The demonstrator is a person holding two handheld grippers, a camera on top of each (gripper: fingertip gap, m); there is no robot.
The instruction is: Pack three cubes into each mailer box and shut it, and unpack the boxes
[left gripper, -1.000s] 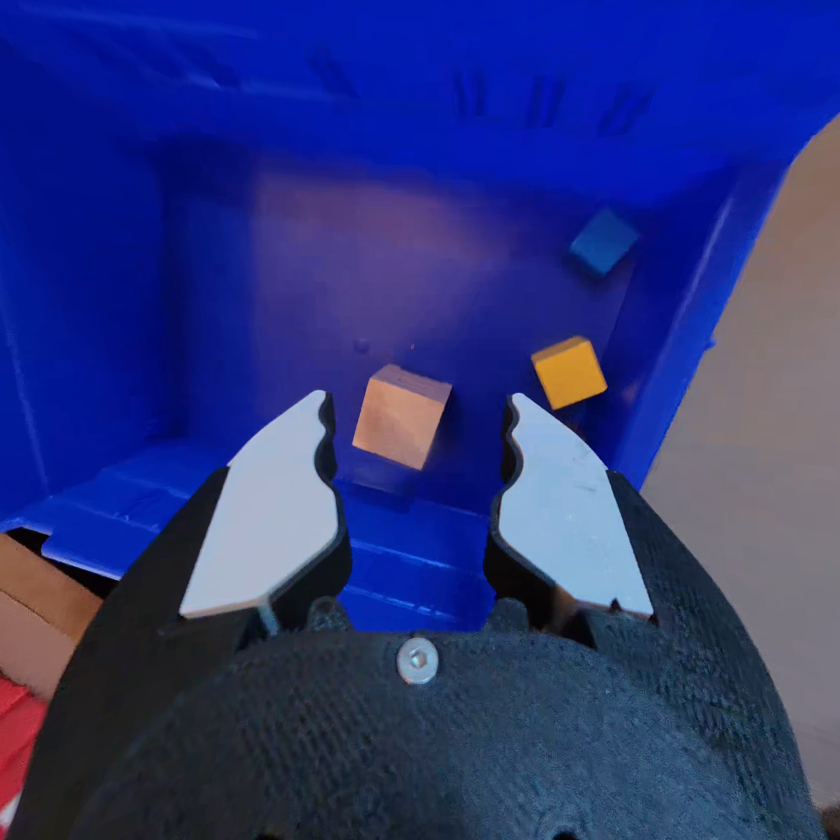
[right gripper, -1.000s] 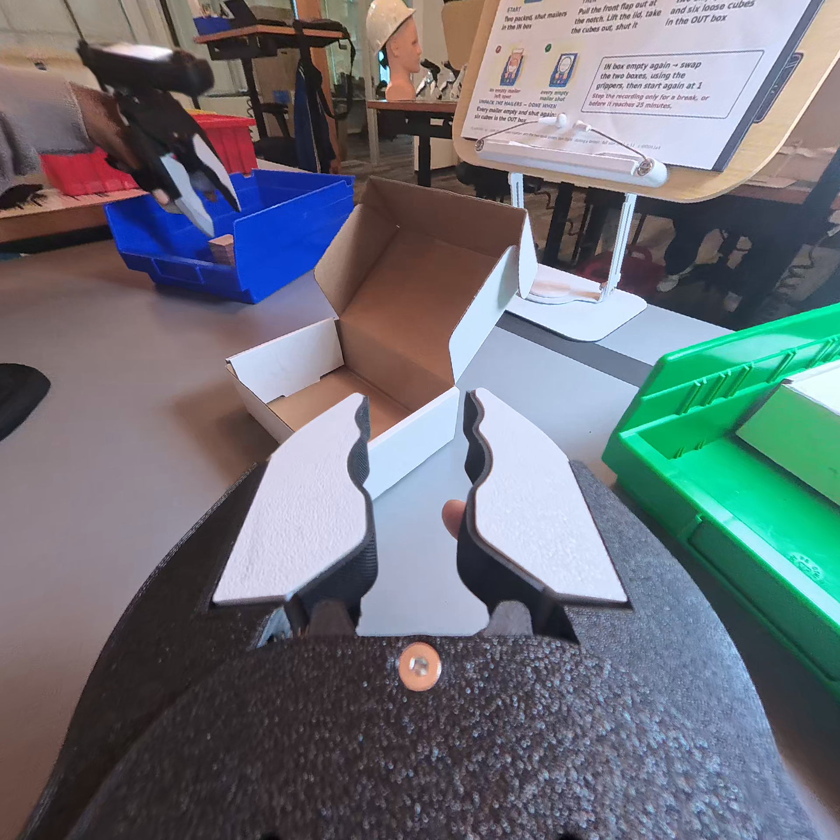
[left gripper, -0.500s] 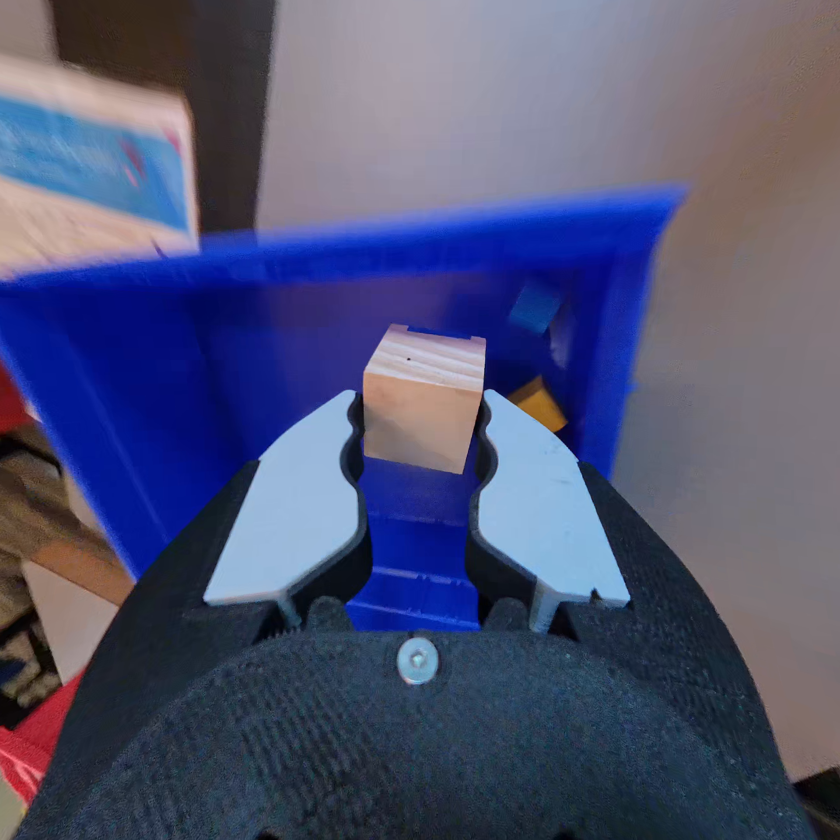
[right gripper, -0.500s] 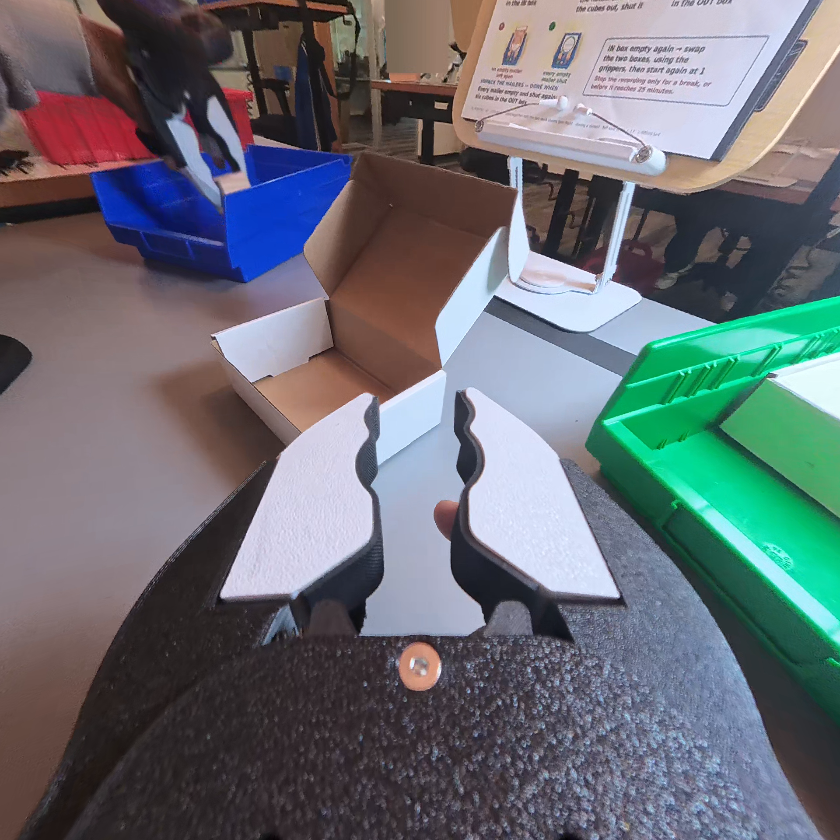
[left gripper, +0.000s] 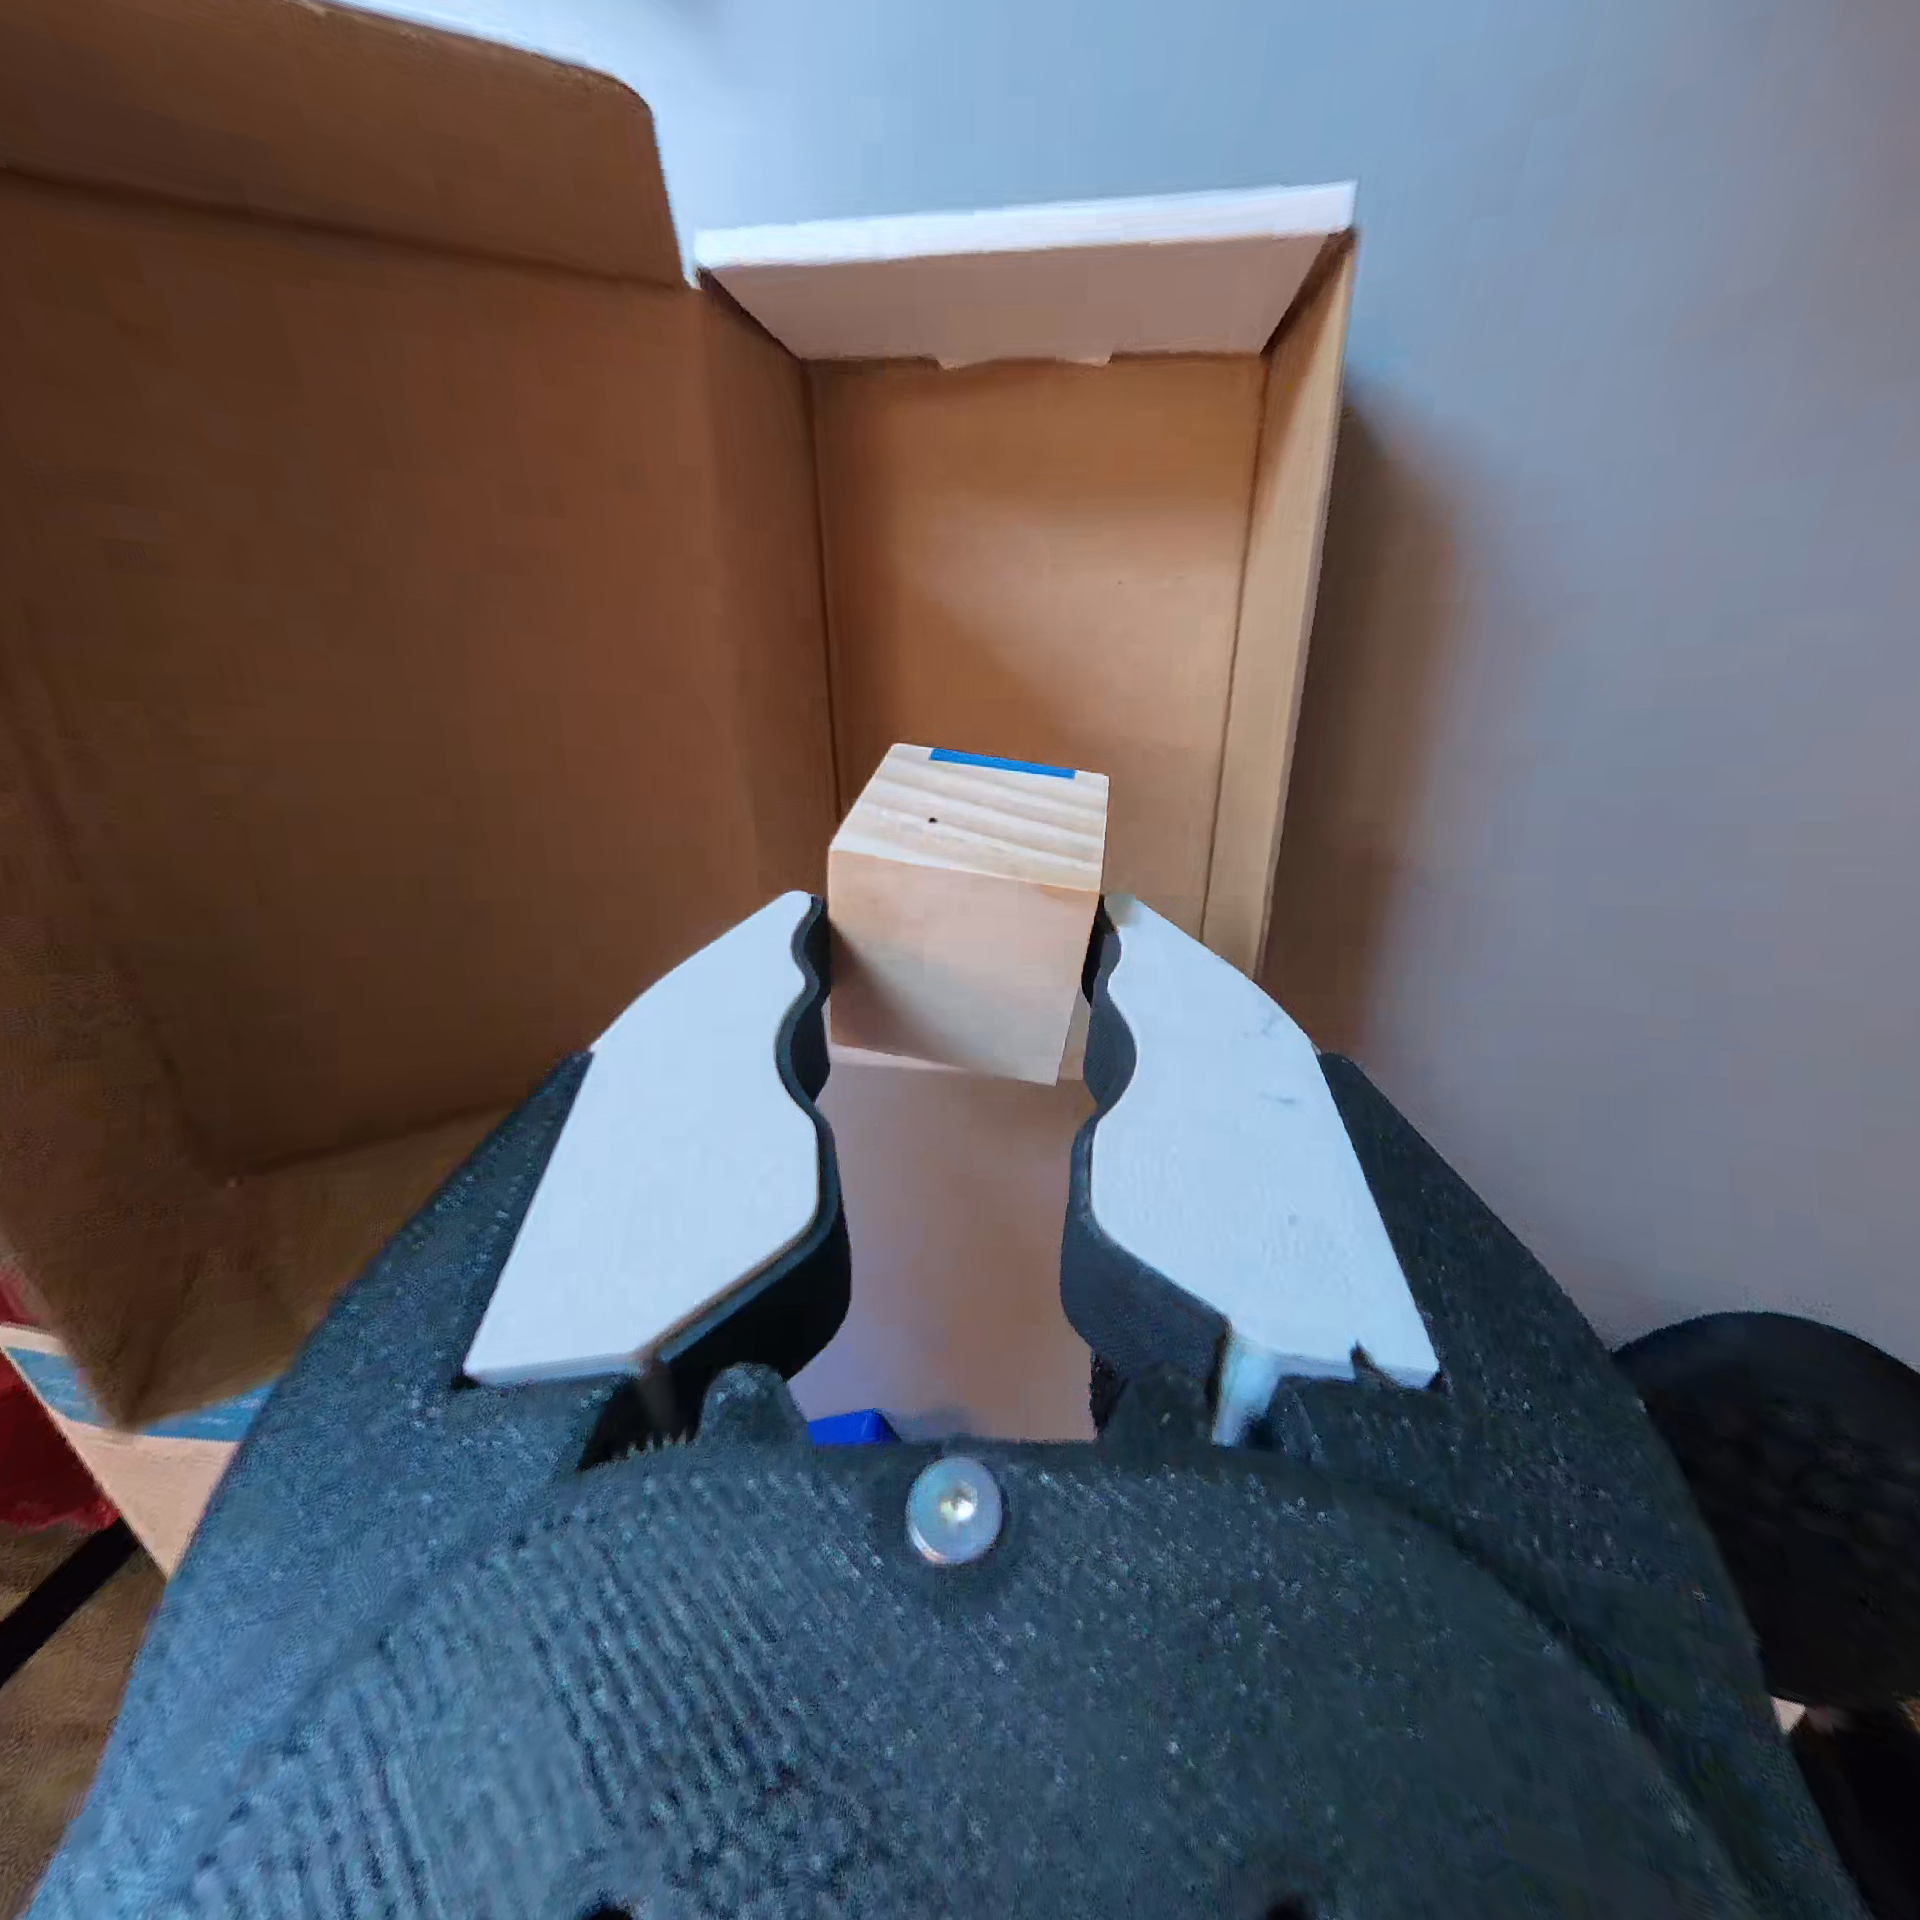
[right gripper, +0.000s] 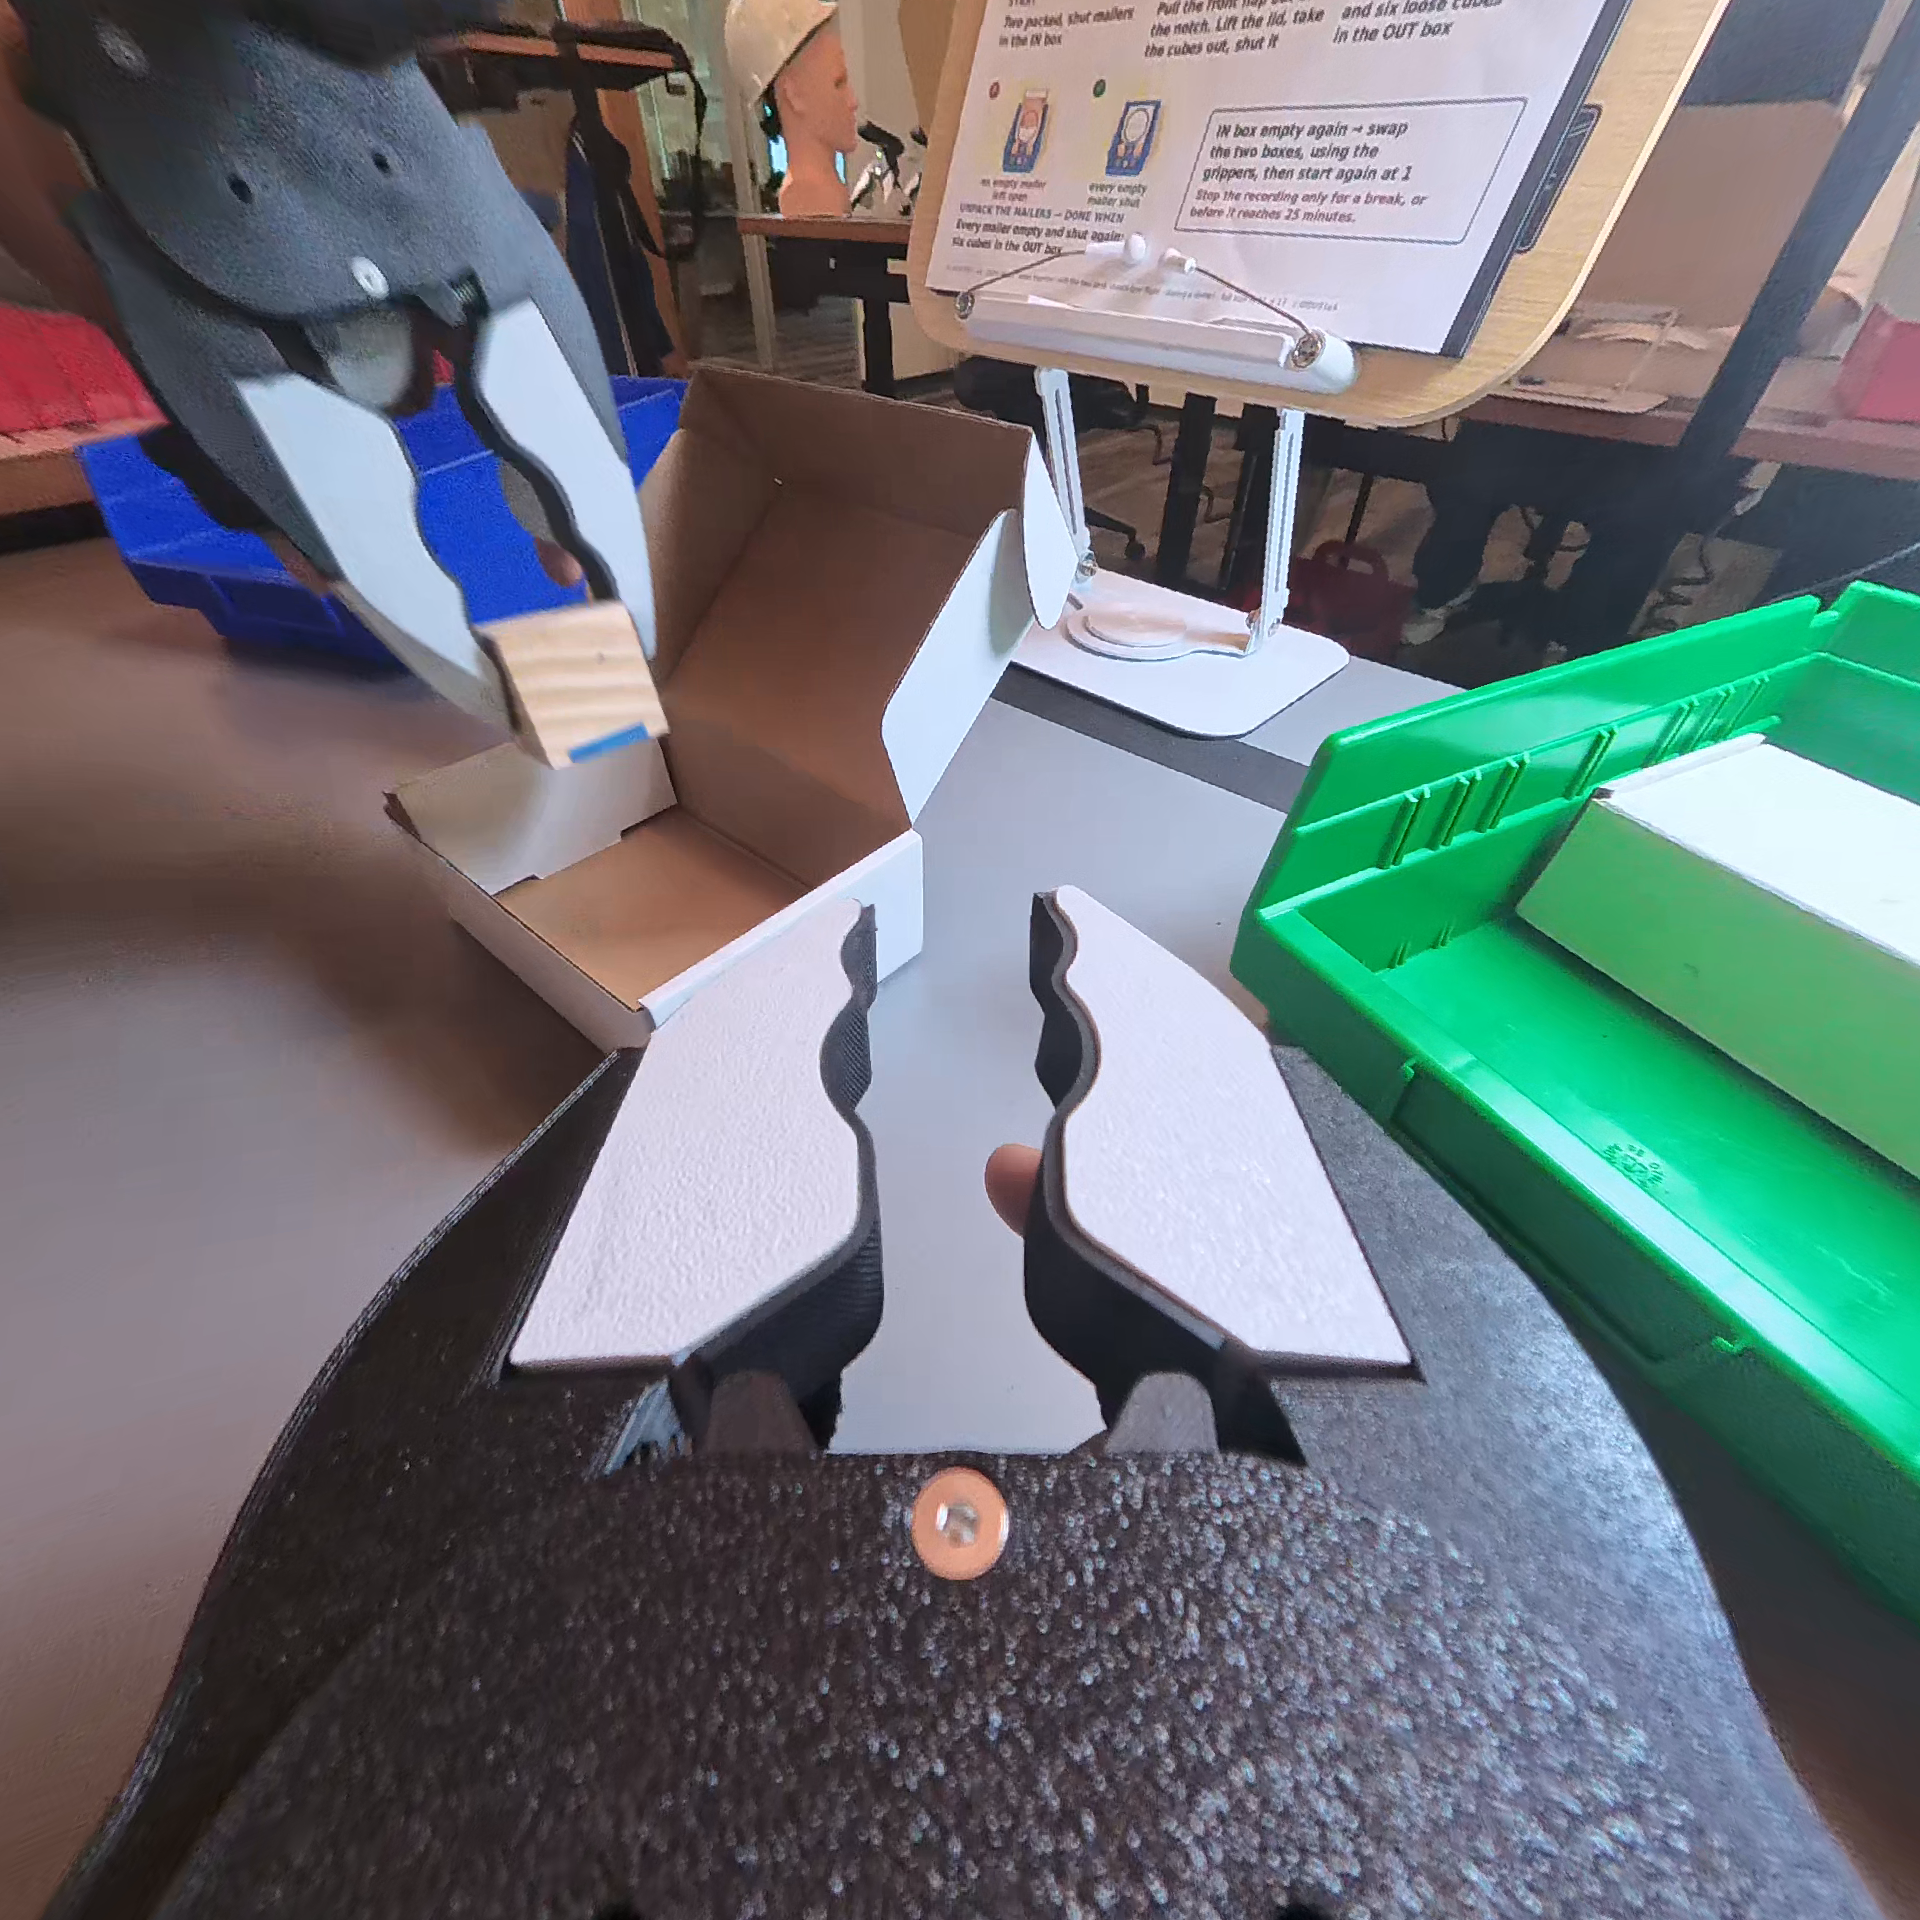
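My left gripper [left gripper: 958, 935] is shut on a plain wooden cube [left gripper: 966, 925] with a blue mark on its far face, and holds it above the open mailer box [left gripper: 1039, 582]. The right wrist view shows the same gripper [right gripper: 561, 675] and cube [right gripper: 577, 696] over the box's left end [right gripper: 665, 914], with the lid standing up behind. The box floor is bare. My right gripper [right gripper: 954, 914] is open and empty, low over the table just right of the box's near corner.
A blue bin [right gripper: 208, 561] stands at the far left behind the left gripper. A green bin [right gripper: 1538, 1039] at the right holds a shut white mailer [right gripper: 1766, 873]. An instruction sheet on a white stand [right gripper: 1174, 644] is behind the box. Left tips to right tips: about 20 centimetres.
My left gripper closed on the wooden cube in the blue bin, lifted it out and carried it over the open mailer box. My right gripper stayed near the box's corner, still open.
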